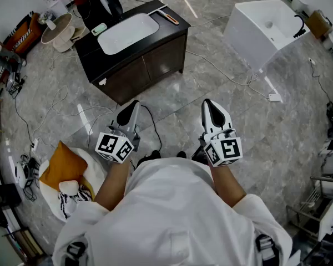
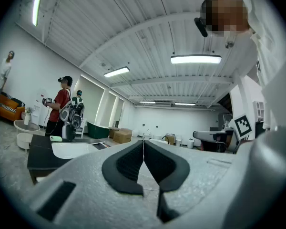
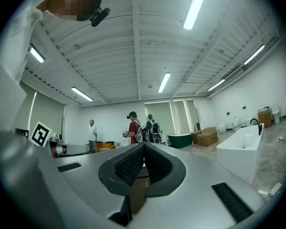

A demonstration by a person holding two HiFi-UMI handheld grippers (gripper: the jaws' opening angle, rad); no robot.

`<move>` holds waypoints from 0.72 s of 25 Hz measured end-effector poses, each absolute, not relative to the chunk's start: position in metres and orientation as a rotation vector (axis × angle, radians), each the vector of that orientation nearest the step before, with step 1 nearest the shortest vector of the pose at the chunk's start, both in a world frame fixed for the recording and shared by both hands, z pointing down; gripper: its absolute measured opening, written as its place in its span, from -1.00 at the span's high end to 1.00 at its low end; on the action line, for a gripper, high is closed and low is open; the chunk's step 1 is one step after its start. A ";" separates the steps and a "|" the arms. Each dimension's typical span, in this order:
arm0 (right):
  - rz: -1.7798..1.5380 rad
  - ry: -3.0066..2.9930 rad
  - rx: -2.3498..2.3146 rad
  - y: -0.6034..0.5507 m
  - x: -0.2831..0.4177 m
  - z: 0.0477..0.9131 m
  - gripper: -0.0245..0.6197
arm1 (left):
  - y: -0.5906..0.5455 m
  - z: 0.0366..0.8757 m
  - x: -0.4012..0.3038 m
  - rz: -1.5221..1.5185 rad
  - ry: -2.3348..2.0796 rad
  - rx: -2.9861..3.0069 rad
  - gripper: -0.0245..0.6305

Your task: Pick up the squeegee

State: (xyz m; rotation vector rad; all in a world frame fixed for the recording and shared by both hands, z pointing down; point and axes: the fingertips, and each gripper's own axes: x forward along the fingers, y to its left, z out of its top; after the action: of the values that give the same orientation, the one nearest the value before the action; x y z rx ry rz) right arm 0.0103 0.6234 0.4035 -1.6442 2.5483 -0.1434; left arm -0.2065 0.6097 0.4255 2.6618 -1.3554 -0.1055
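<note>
Gleaming marble floor (image 1: 211, 101), black-ribbed left tongs (image 2: 143, 146)

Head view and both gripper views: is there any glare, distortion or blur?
Head view: even light, with a bright glare streak on the marble floor beyond the dark cabinet. Left gripper view: strong fisheye bending, dark round corners, ceiling lamp overexposed. Right gripper view: same bending; the shut right claw, up close, looks slightly soft.
</note>
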 end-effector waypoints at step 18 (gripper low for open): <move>-0.185 2.476 -1.584 0.603 0.111 0.419 0.88 | 0.575 0.437 -0.140 -0.070 -1.361 2.634 0.87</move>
State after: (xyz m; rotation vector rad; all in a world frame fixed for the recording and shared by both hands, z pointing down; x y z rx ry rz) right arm 0.1109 0.6032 0.4186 -1.5842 2.4760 -0.1849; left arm -0.1402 0.5751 0.4372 2.6344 -1.3612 -0.0703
